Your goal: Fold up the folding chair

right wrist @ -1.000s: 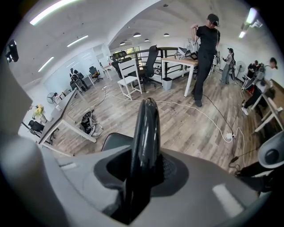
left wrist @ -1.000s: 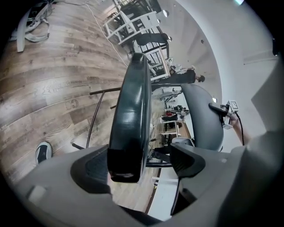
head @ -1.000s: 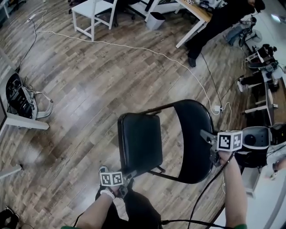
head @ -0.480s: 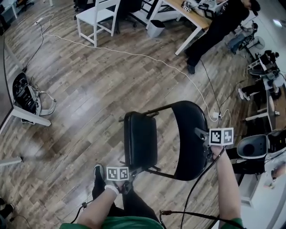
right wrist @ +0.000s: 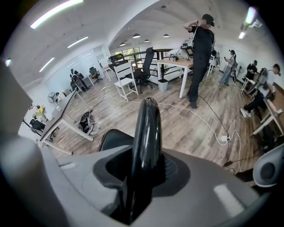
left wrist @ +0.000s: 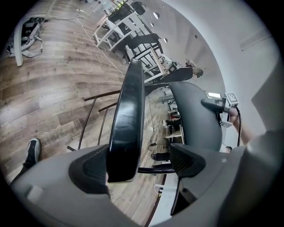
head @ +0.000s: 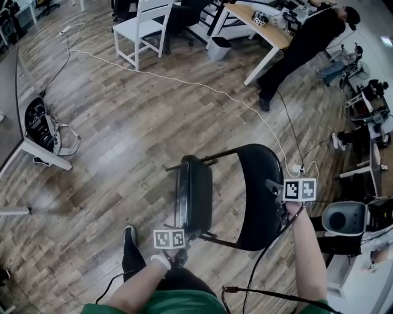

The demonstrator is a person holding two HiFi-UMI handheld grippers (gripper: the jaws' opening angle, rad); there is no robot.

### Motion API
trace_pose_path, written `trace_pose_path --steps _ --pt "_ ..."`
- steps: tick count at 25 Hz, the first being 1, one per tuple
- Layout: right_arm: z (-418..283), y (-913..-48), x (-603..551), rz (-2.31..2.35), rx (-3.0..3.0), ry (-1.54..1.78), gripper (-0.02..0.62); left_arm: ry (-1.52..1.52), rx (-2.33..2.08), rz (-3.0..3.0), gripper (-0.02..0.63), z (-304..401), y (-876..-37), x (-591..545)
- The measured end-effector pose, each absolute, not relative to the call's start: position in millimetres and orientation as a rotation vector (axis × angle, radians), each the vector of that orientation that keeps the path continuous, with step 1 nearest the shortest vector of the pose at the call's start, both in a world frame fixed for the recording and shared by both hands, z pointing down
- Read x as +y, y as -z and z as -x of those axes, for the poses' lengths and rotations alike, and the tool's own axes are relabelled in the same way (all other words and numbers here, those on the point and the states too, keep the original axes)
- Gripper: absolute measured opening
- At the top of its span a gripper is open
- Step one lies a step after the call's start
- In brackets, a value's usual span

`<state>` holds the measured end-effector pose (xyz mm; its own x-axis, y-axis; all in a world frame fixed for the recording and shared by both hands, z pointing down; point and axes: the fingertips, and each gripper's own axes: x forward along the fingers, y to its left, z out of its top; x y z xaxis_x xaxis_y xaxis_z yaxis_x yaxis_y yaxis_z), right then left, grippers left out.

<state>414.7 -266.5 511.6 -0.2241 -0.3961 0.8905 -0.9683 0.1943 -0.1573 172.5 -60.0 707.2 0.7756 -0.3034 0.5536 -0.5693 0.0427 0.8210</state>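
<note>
On the wood-plank floor [head: 123, 122], directly below the wearer: one black folding chair [head: 221, 202], its seat [head: 193, 196] tipped nearly on edge towards the backrest [head: 261, 196]. Left gripper [left wrist: 142, 159]: jaws spread, with the seat's near edge between them, lying against the left jaw and clear of the right. Right gripper [right wrist: 144, 173]: jaws part-way closed, pinching the backrest's top rim; they have just been opening slightly, the rim between them. Head view alone: both grippers at once, a white cable [head: 184, 80] running across the floor, and a white chair [head: 144, 27] at the far side. Left gripper view alone: the seat edge-on and the gap at the right jaw. Right gripper view alone: ceiling strip lights [right wrist: 53, 13] and several people [right wrist: 266, 84] at far right.
</note>
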Motion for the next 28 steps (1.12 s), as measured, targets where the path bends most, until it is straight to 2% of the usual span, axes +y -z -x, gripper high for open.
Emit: trace_pose_path --steps 16,28 --pt "-443 -479 -263 -1.298 -1.752 -0.983 0.129 -0.221 -0.499 -1.708 0.413 -331 -641 -52" --pt "-462 -470 -264 -1.309 -1.719 -0.951 0.129 -0.088 -0.369 -1.667 0.416 -405 -625 -60"
